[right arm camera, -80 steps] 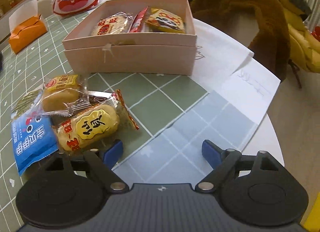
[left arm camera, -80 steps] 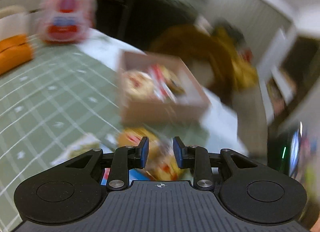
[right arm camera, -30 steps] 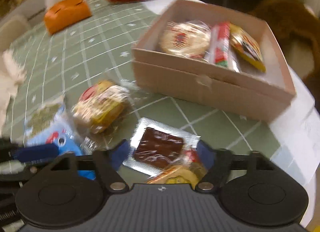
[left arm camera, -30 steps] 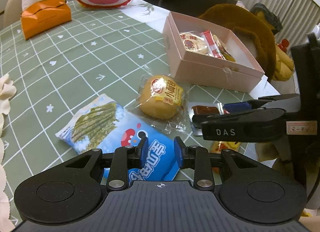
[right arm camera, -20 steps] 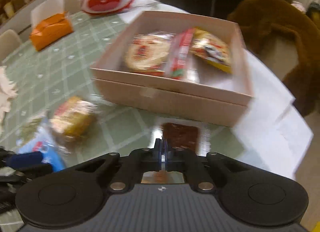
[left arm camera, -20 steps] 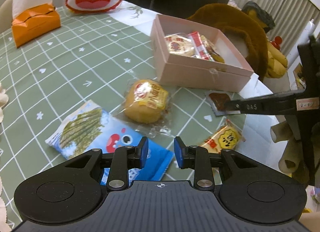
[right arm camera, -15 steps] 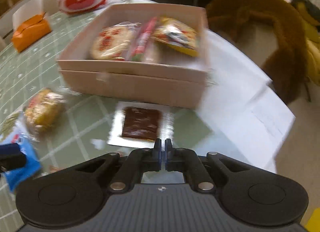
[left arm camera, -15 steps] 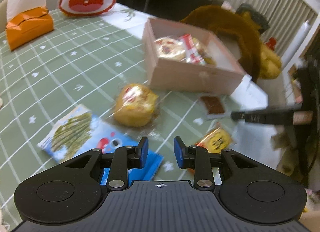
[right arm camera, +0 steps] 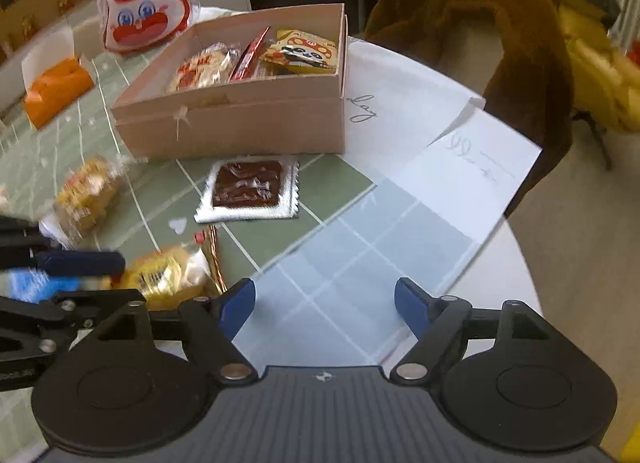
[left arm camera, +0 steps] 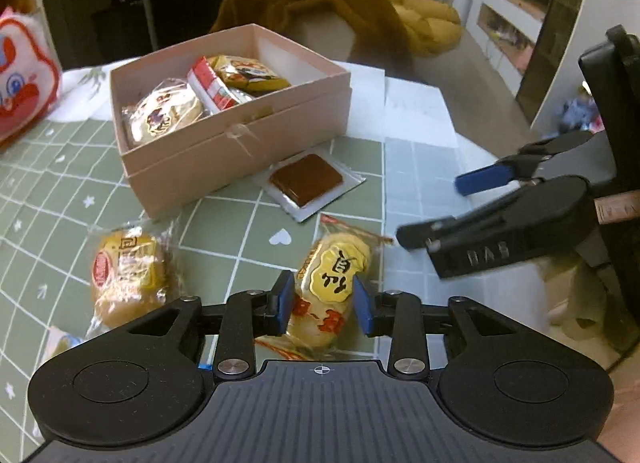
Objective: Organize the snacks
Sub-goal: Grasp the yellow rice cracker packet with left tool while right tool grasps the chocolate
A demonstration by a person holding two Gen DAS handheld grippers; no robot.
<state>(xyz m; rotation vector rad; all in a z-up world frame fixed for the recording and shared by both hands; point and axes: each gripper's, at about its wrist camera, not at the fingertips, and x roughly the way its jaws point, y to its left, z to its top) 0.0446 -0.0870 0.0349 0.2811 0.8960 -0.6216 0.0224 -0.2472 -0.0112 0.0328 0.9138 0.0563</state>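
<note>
Three wrapped snacks already lie inside the pink cardboard box [left arm camera: 240, 151]. The left gripper [left arm camera: 325, 301] has its fingers around the yellow rice-cracker packet [left arm camera: 330, 287] near the box on the counter; whether they pinch it, I cannot tell. The right gripper [right arm camera: 324, 303] hangs wide open, empty. The silver-foil brown bar [right arm camera: 248, 190] and yellow cake [left arm camera: 124, 275] remain outside.

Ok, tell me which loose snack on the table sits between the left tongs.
The yellow rice cracker, between the left tongs. The round cake lies left; the brown snack lies by the box.
</note>
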